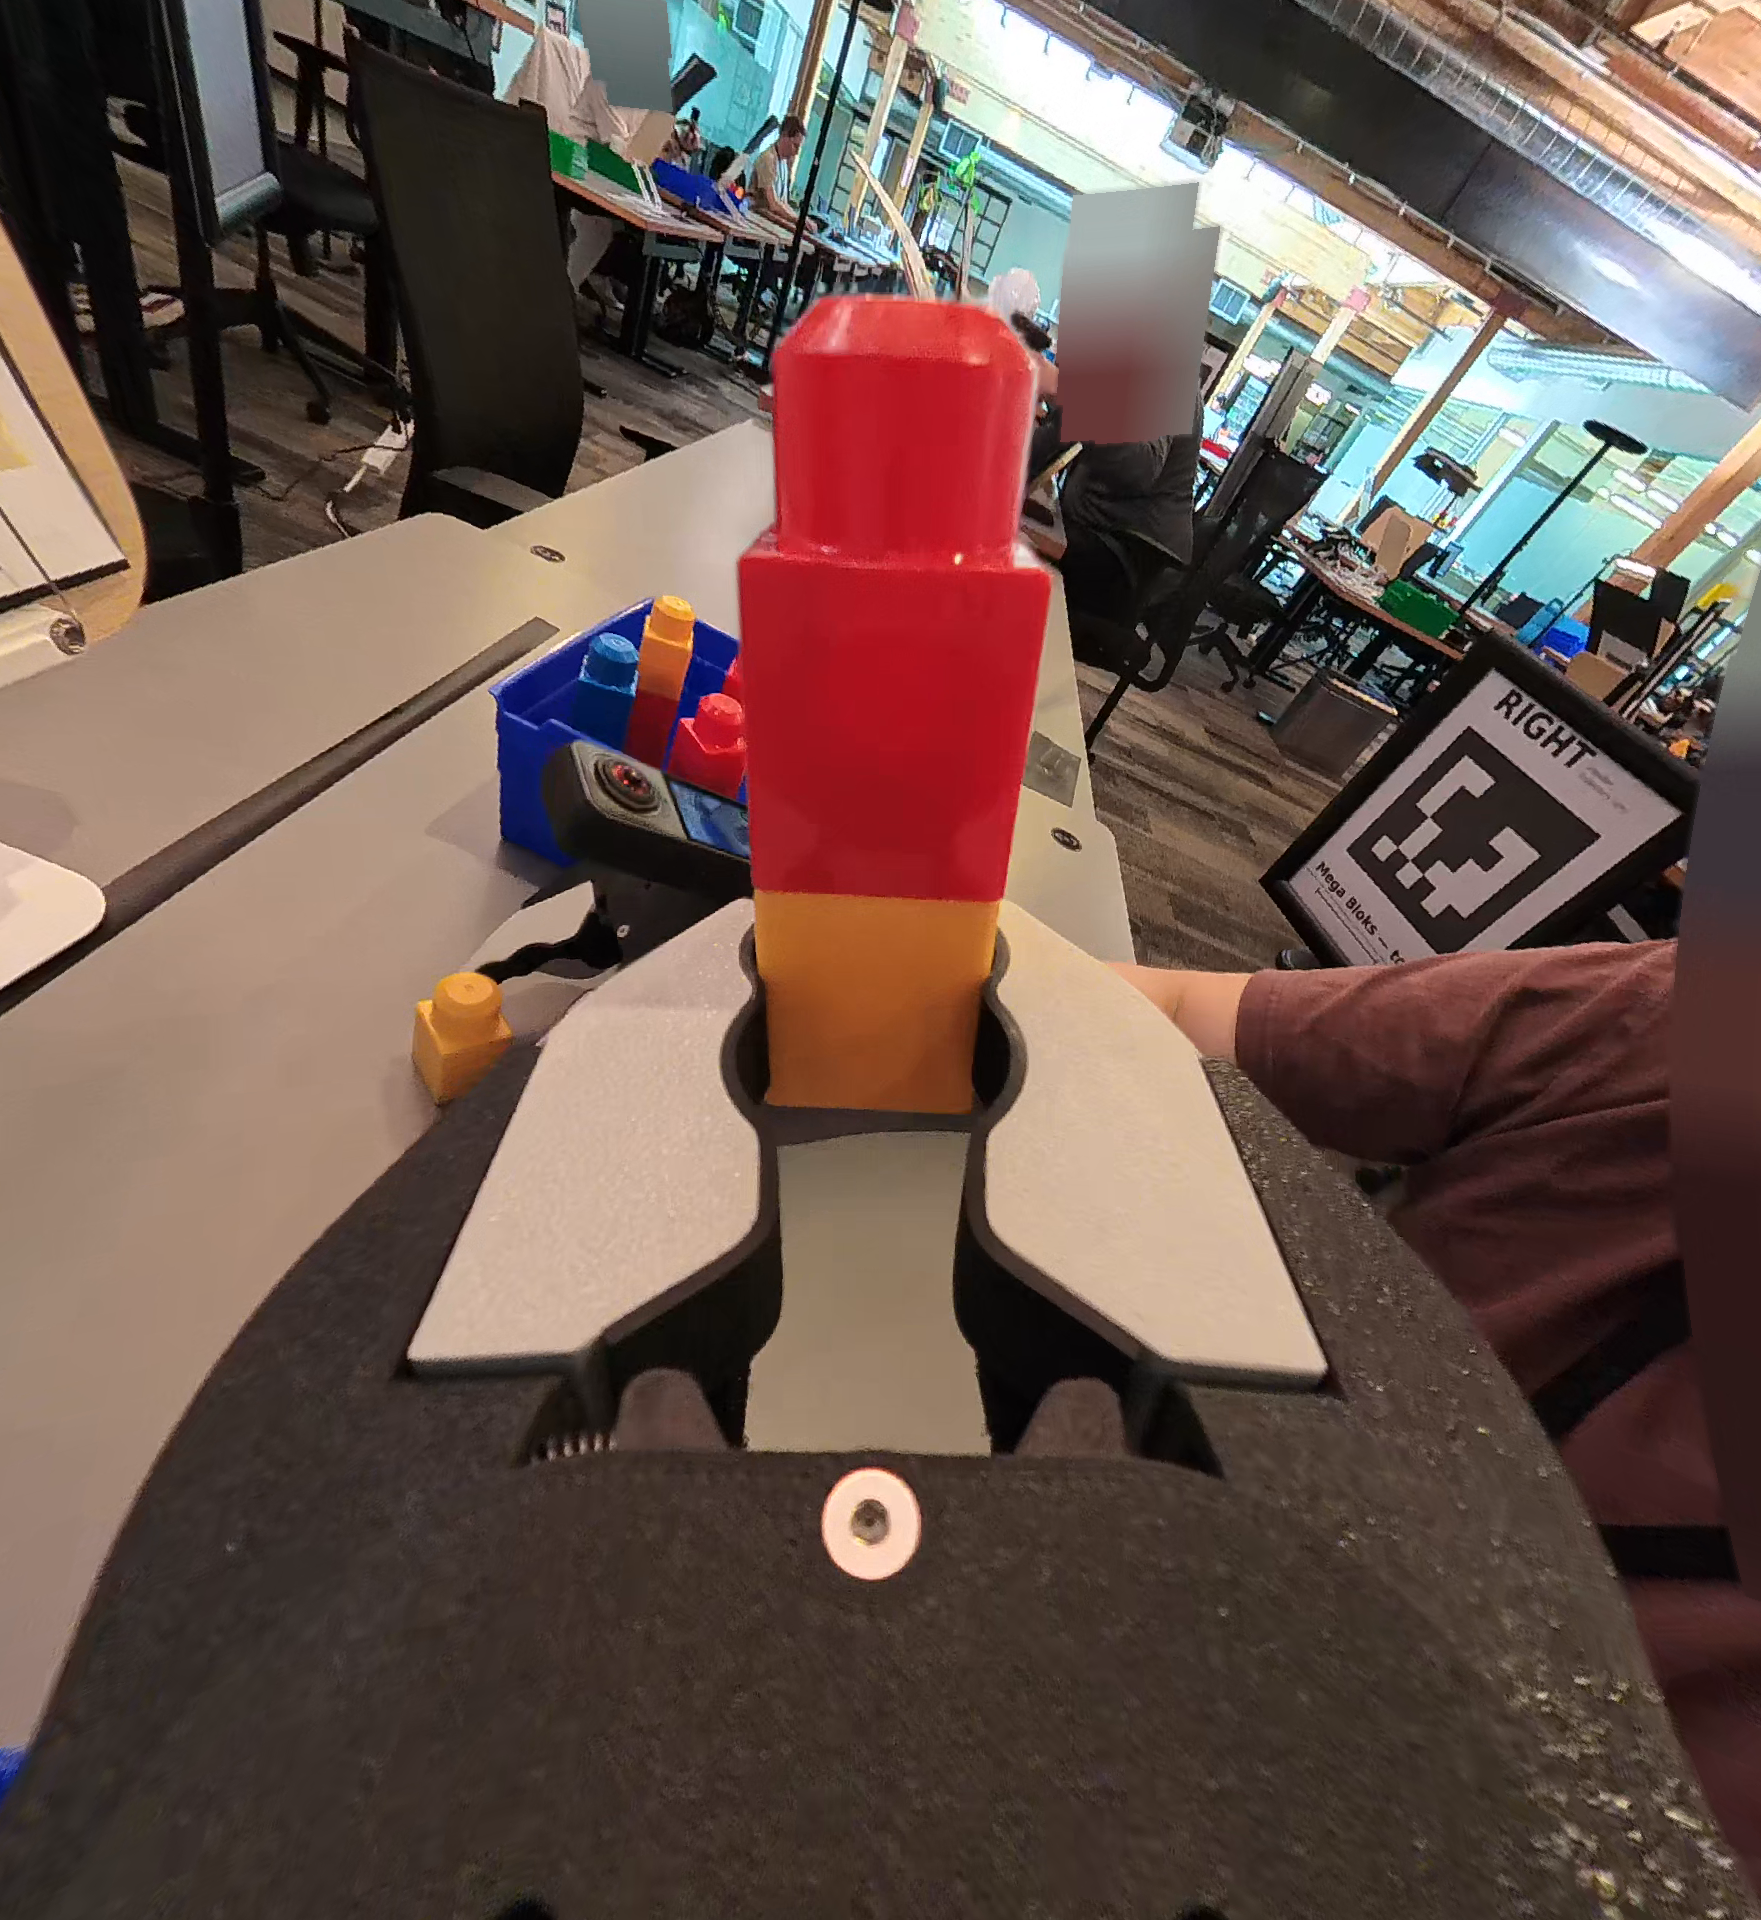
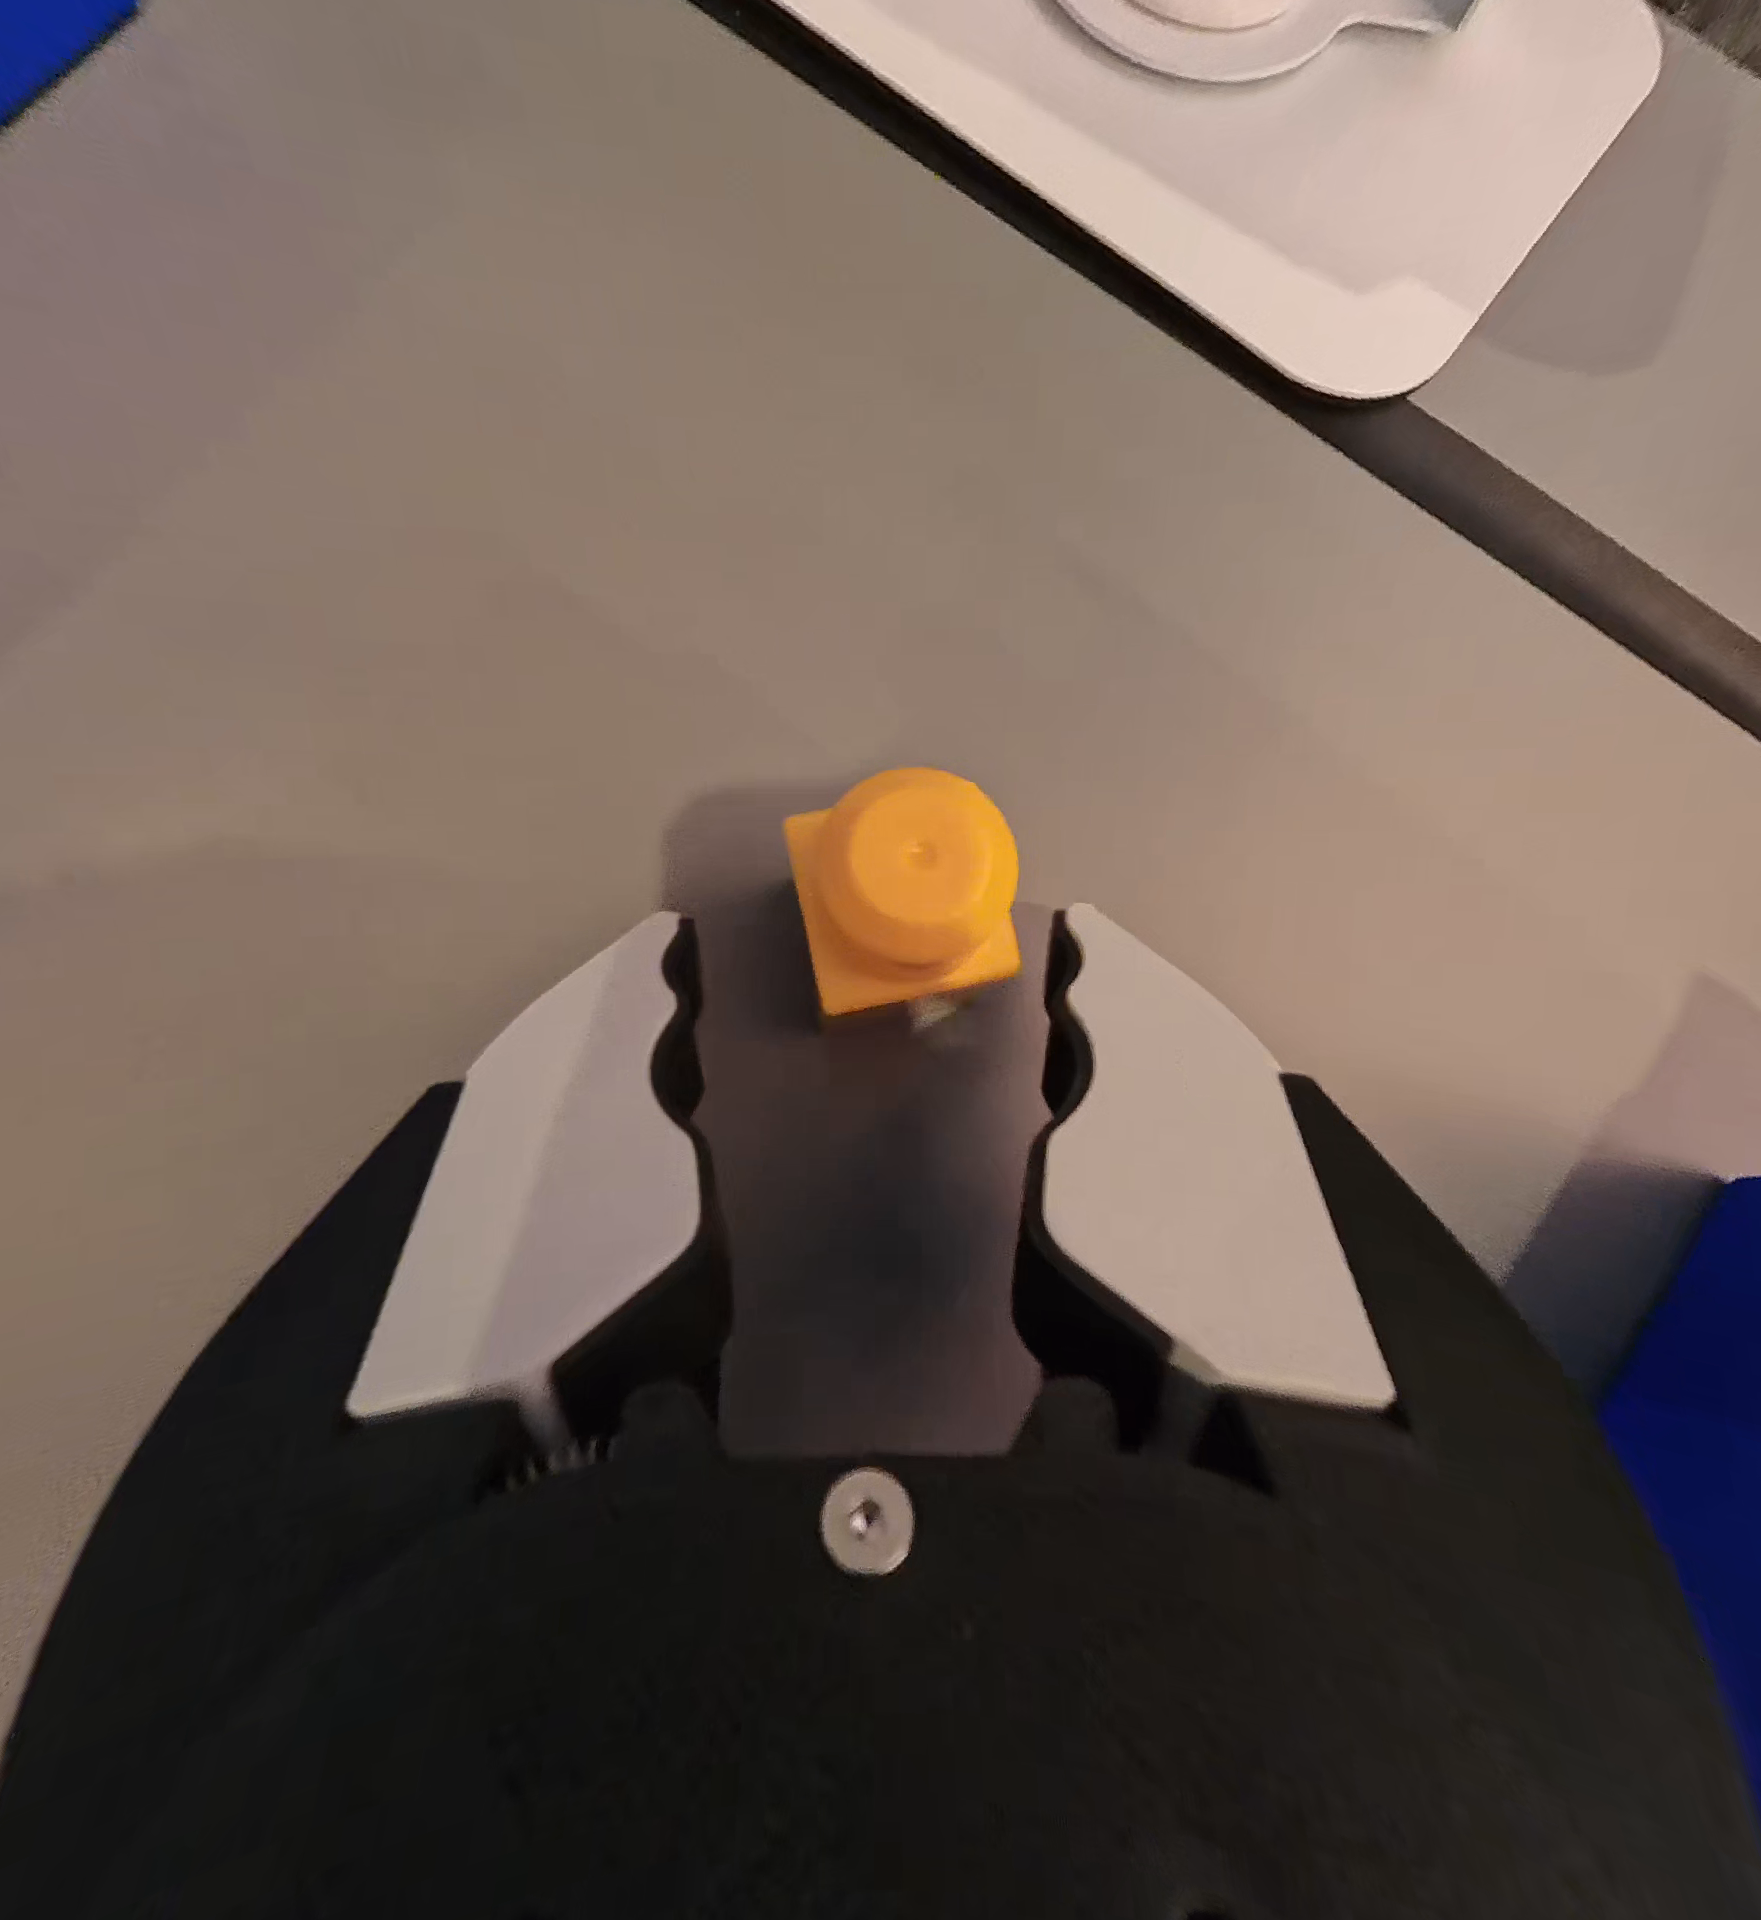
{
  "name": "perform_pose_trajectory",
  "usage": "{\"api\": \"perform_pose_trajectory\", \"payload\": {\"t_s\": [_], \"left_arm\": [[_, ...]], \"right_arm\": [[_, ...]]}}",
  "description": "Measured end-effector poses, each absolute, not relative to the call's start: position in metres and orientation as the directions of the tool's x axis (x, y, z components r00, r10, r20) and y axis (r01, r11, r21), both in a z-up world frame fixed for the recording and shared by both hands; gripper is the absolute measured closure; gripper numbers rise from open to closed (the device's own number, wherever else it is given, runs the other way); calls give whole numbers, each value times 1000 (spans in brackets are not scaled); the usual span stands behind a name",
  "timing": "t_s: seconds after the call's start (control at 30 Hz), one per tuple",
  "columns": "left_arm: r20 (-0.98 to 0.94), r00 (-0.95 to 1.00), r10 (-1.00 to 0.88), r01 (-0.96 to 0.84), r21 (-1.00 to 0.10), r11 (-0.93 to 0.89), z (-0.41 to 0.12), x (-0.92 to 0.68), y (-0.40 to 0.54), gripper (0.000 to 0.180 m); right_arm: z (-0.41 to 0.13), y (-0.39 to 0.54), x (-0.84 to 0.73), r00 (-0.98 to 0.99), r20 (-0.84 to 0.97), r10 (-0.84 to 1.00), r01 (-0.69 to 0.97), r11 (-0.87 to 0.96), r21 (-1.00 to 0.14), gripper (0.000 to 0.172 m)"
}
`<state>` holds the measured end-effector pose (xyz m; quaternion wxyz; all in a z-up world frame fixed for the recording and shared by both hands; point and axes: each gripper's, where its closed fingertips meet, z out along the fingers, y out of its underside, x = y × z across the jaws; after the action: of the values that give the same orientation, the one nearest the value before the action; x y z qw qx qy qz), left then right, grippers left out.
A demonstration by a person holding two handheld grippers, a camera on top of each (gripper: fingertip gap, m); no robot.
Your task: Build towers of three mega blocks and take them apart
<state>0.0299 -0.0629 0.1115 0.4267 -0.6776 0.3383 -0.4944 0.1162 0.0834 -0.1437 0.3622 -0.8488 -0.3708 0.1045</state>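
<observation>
The left claw [image 1: 871, 997] is clenched on a two-block stack, its pads [image 1: 647, 1039] pressed against the sides of the orange block [image 1: 871, 997] at the bottom. A red block [image 1: 891, 727] sits pushed onto the orange one, stud pointing away from the claw, and the whole stack is held up off the grey counter [image 1: 232, 727].

The right claw [image 2: 868, 966] hangs released, pointing down at the counter [image 2: 440, 520]. A loose orange block [image 2: 907, 894] stands upright on the counter under it, stud up, partly between the fingertips and partly beyond them, with clear space on both sides, so neither pad touches it. From the left side the same block [image 1: 460, 1029] shows on the counter just left of the held stack, below the right claw's tips.

Farther back on the counter stands a blue bin [image 1: 543, 748] with blocks in it: a blue one [image 1: 606, 675], a red one [image 1: 715, 738], and an orange one stacked on a red [image 1: 663, 665]. A white plate [image 2: 1323, 208] lies flat near the counter's dark seam [image 2: 1582, 571]. A sleeve [image 1: 1458, 1049] reaches in from the right.
</observation>
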Motion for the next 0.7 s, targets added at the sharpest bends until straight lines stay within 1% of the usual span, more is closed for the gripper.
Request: {"api": "perform_pose_trajectory", "payload": {"t_s": [0.03,0.13,0.17,0.2,0.3,0.37,0.43,0.5,0.53,0.6,0.7], "left_arm": [[379,280,-882,-47,-912,-407,110,31,-64,145],[377,280,-883,-59,-911,-408,108,34,-64,145],[378,278,-883,-61,-911,-409,108,35,-65,145],[381,276,-882,-61,-909,-412,108,35,-65,145],[383,278,-881,-63,-908,-414,107,35,-64,145],[377,284,-882,-50,-913,-406,110,32,-63,145],[369,294,-882,-26,-919,-393,115,27,-62,145],[367,304,-879,-13,-921,-389,117,23,-60,145],[372,302,-878,-26,-917,-397,114,23,-61,145],[384,303,-872,-86,-900,-427,102,28,-62,145],[406,310,-860,-231,-845,-483,72,43,-66,145]], "right_arm": [[-145,85,117,704,103,702,557,-457,-694,112],[-147,89,117,713,82,697,530,-457,-715,118],[-148,89,117,713,69,698,522,-462,-718,123],[-149,90,117,711,57,701,516,-465,-719,131],[-145,87,115,699,12,715,497,-473,-727,134],[-126,83,106,681,-30,732,438,-440,-784,134],[-81,73,91,626,-91,774,313,-356,-880,134],[-15,52,80,517,-114,848,159,-227,-961,134],[18,38,80,456,-117,882,87,-175,-981,134],[72,7,85,320,-141,937,-14,-144,-989,134],[122,-40,98,74,-226,971,-94,-219,-971,134]]}}
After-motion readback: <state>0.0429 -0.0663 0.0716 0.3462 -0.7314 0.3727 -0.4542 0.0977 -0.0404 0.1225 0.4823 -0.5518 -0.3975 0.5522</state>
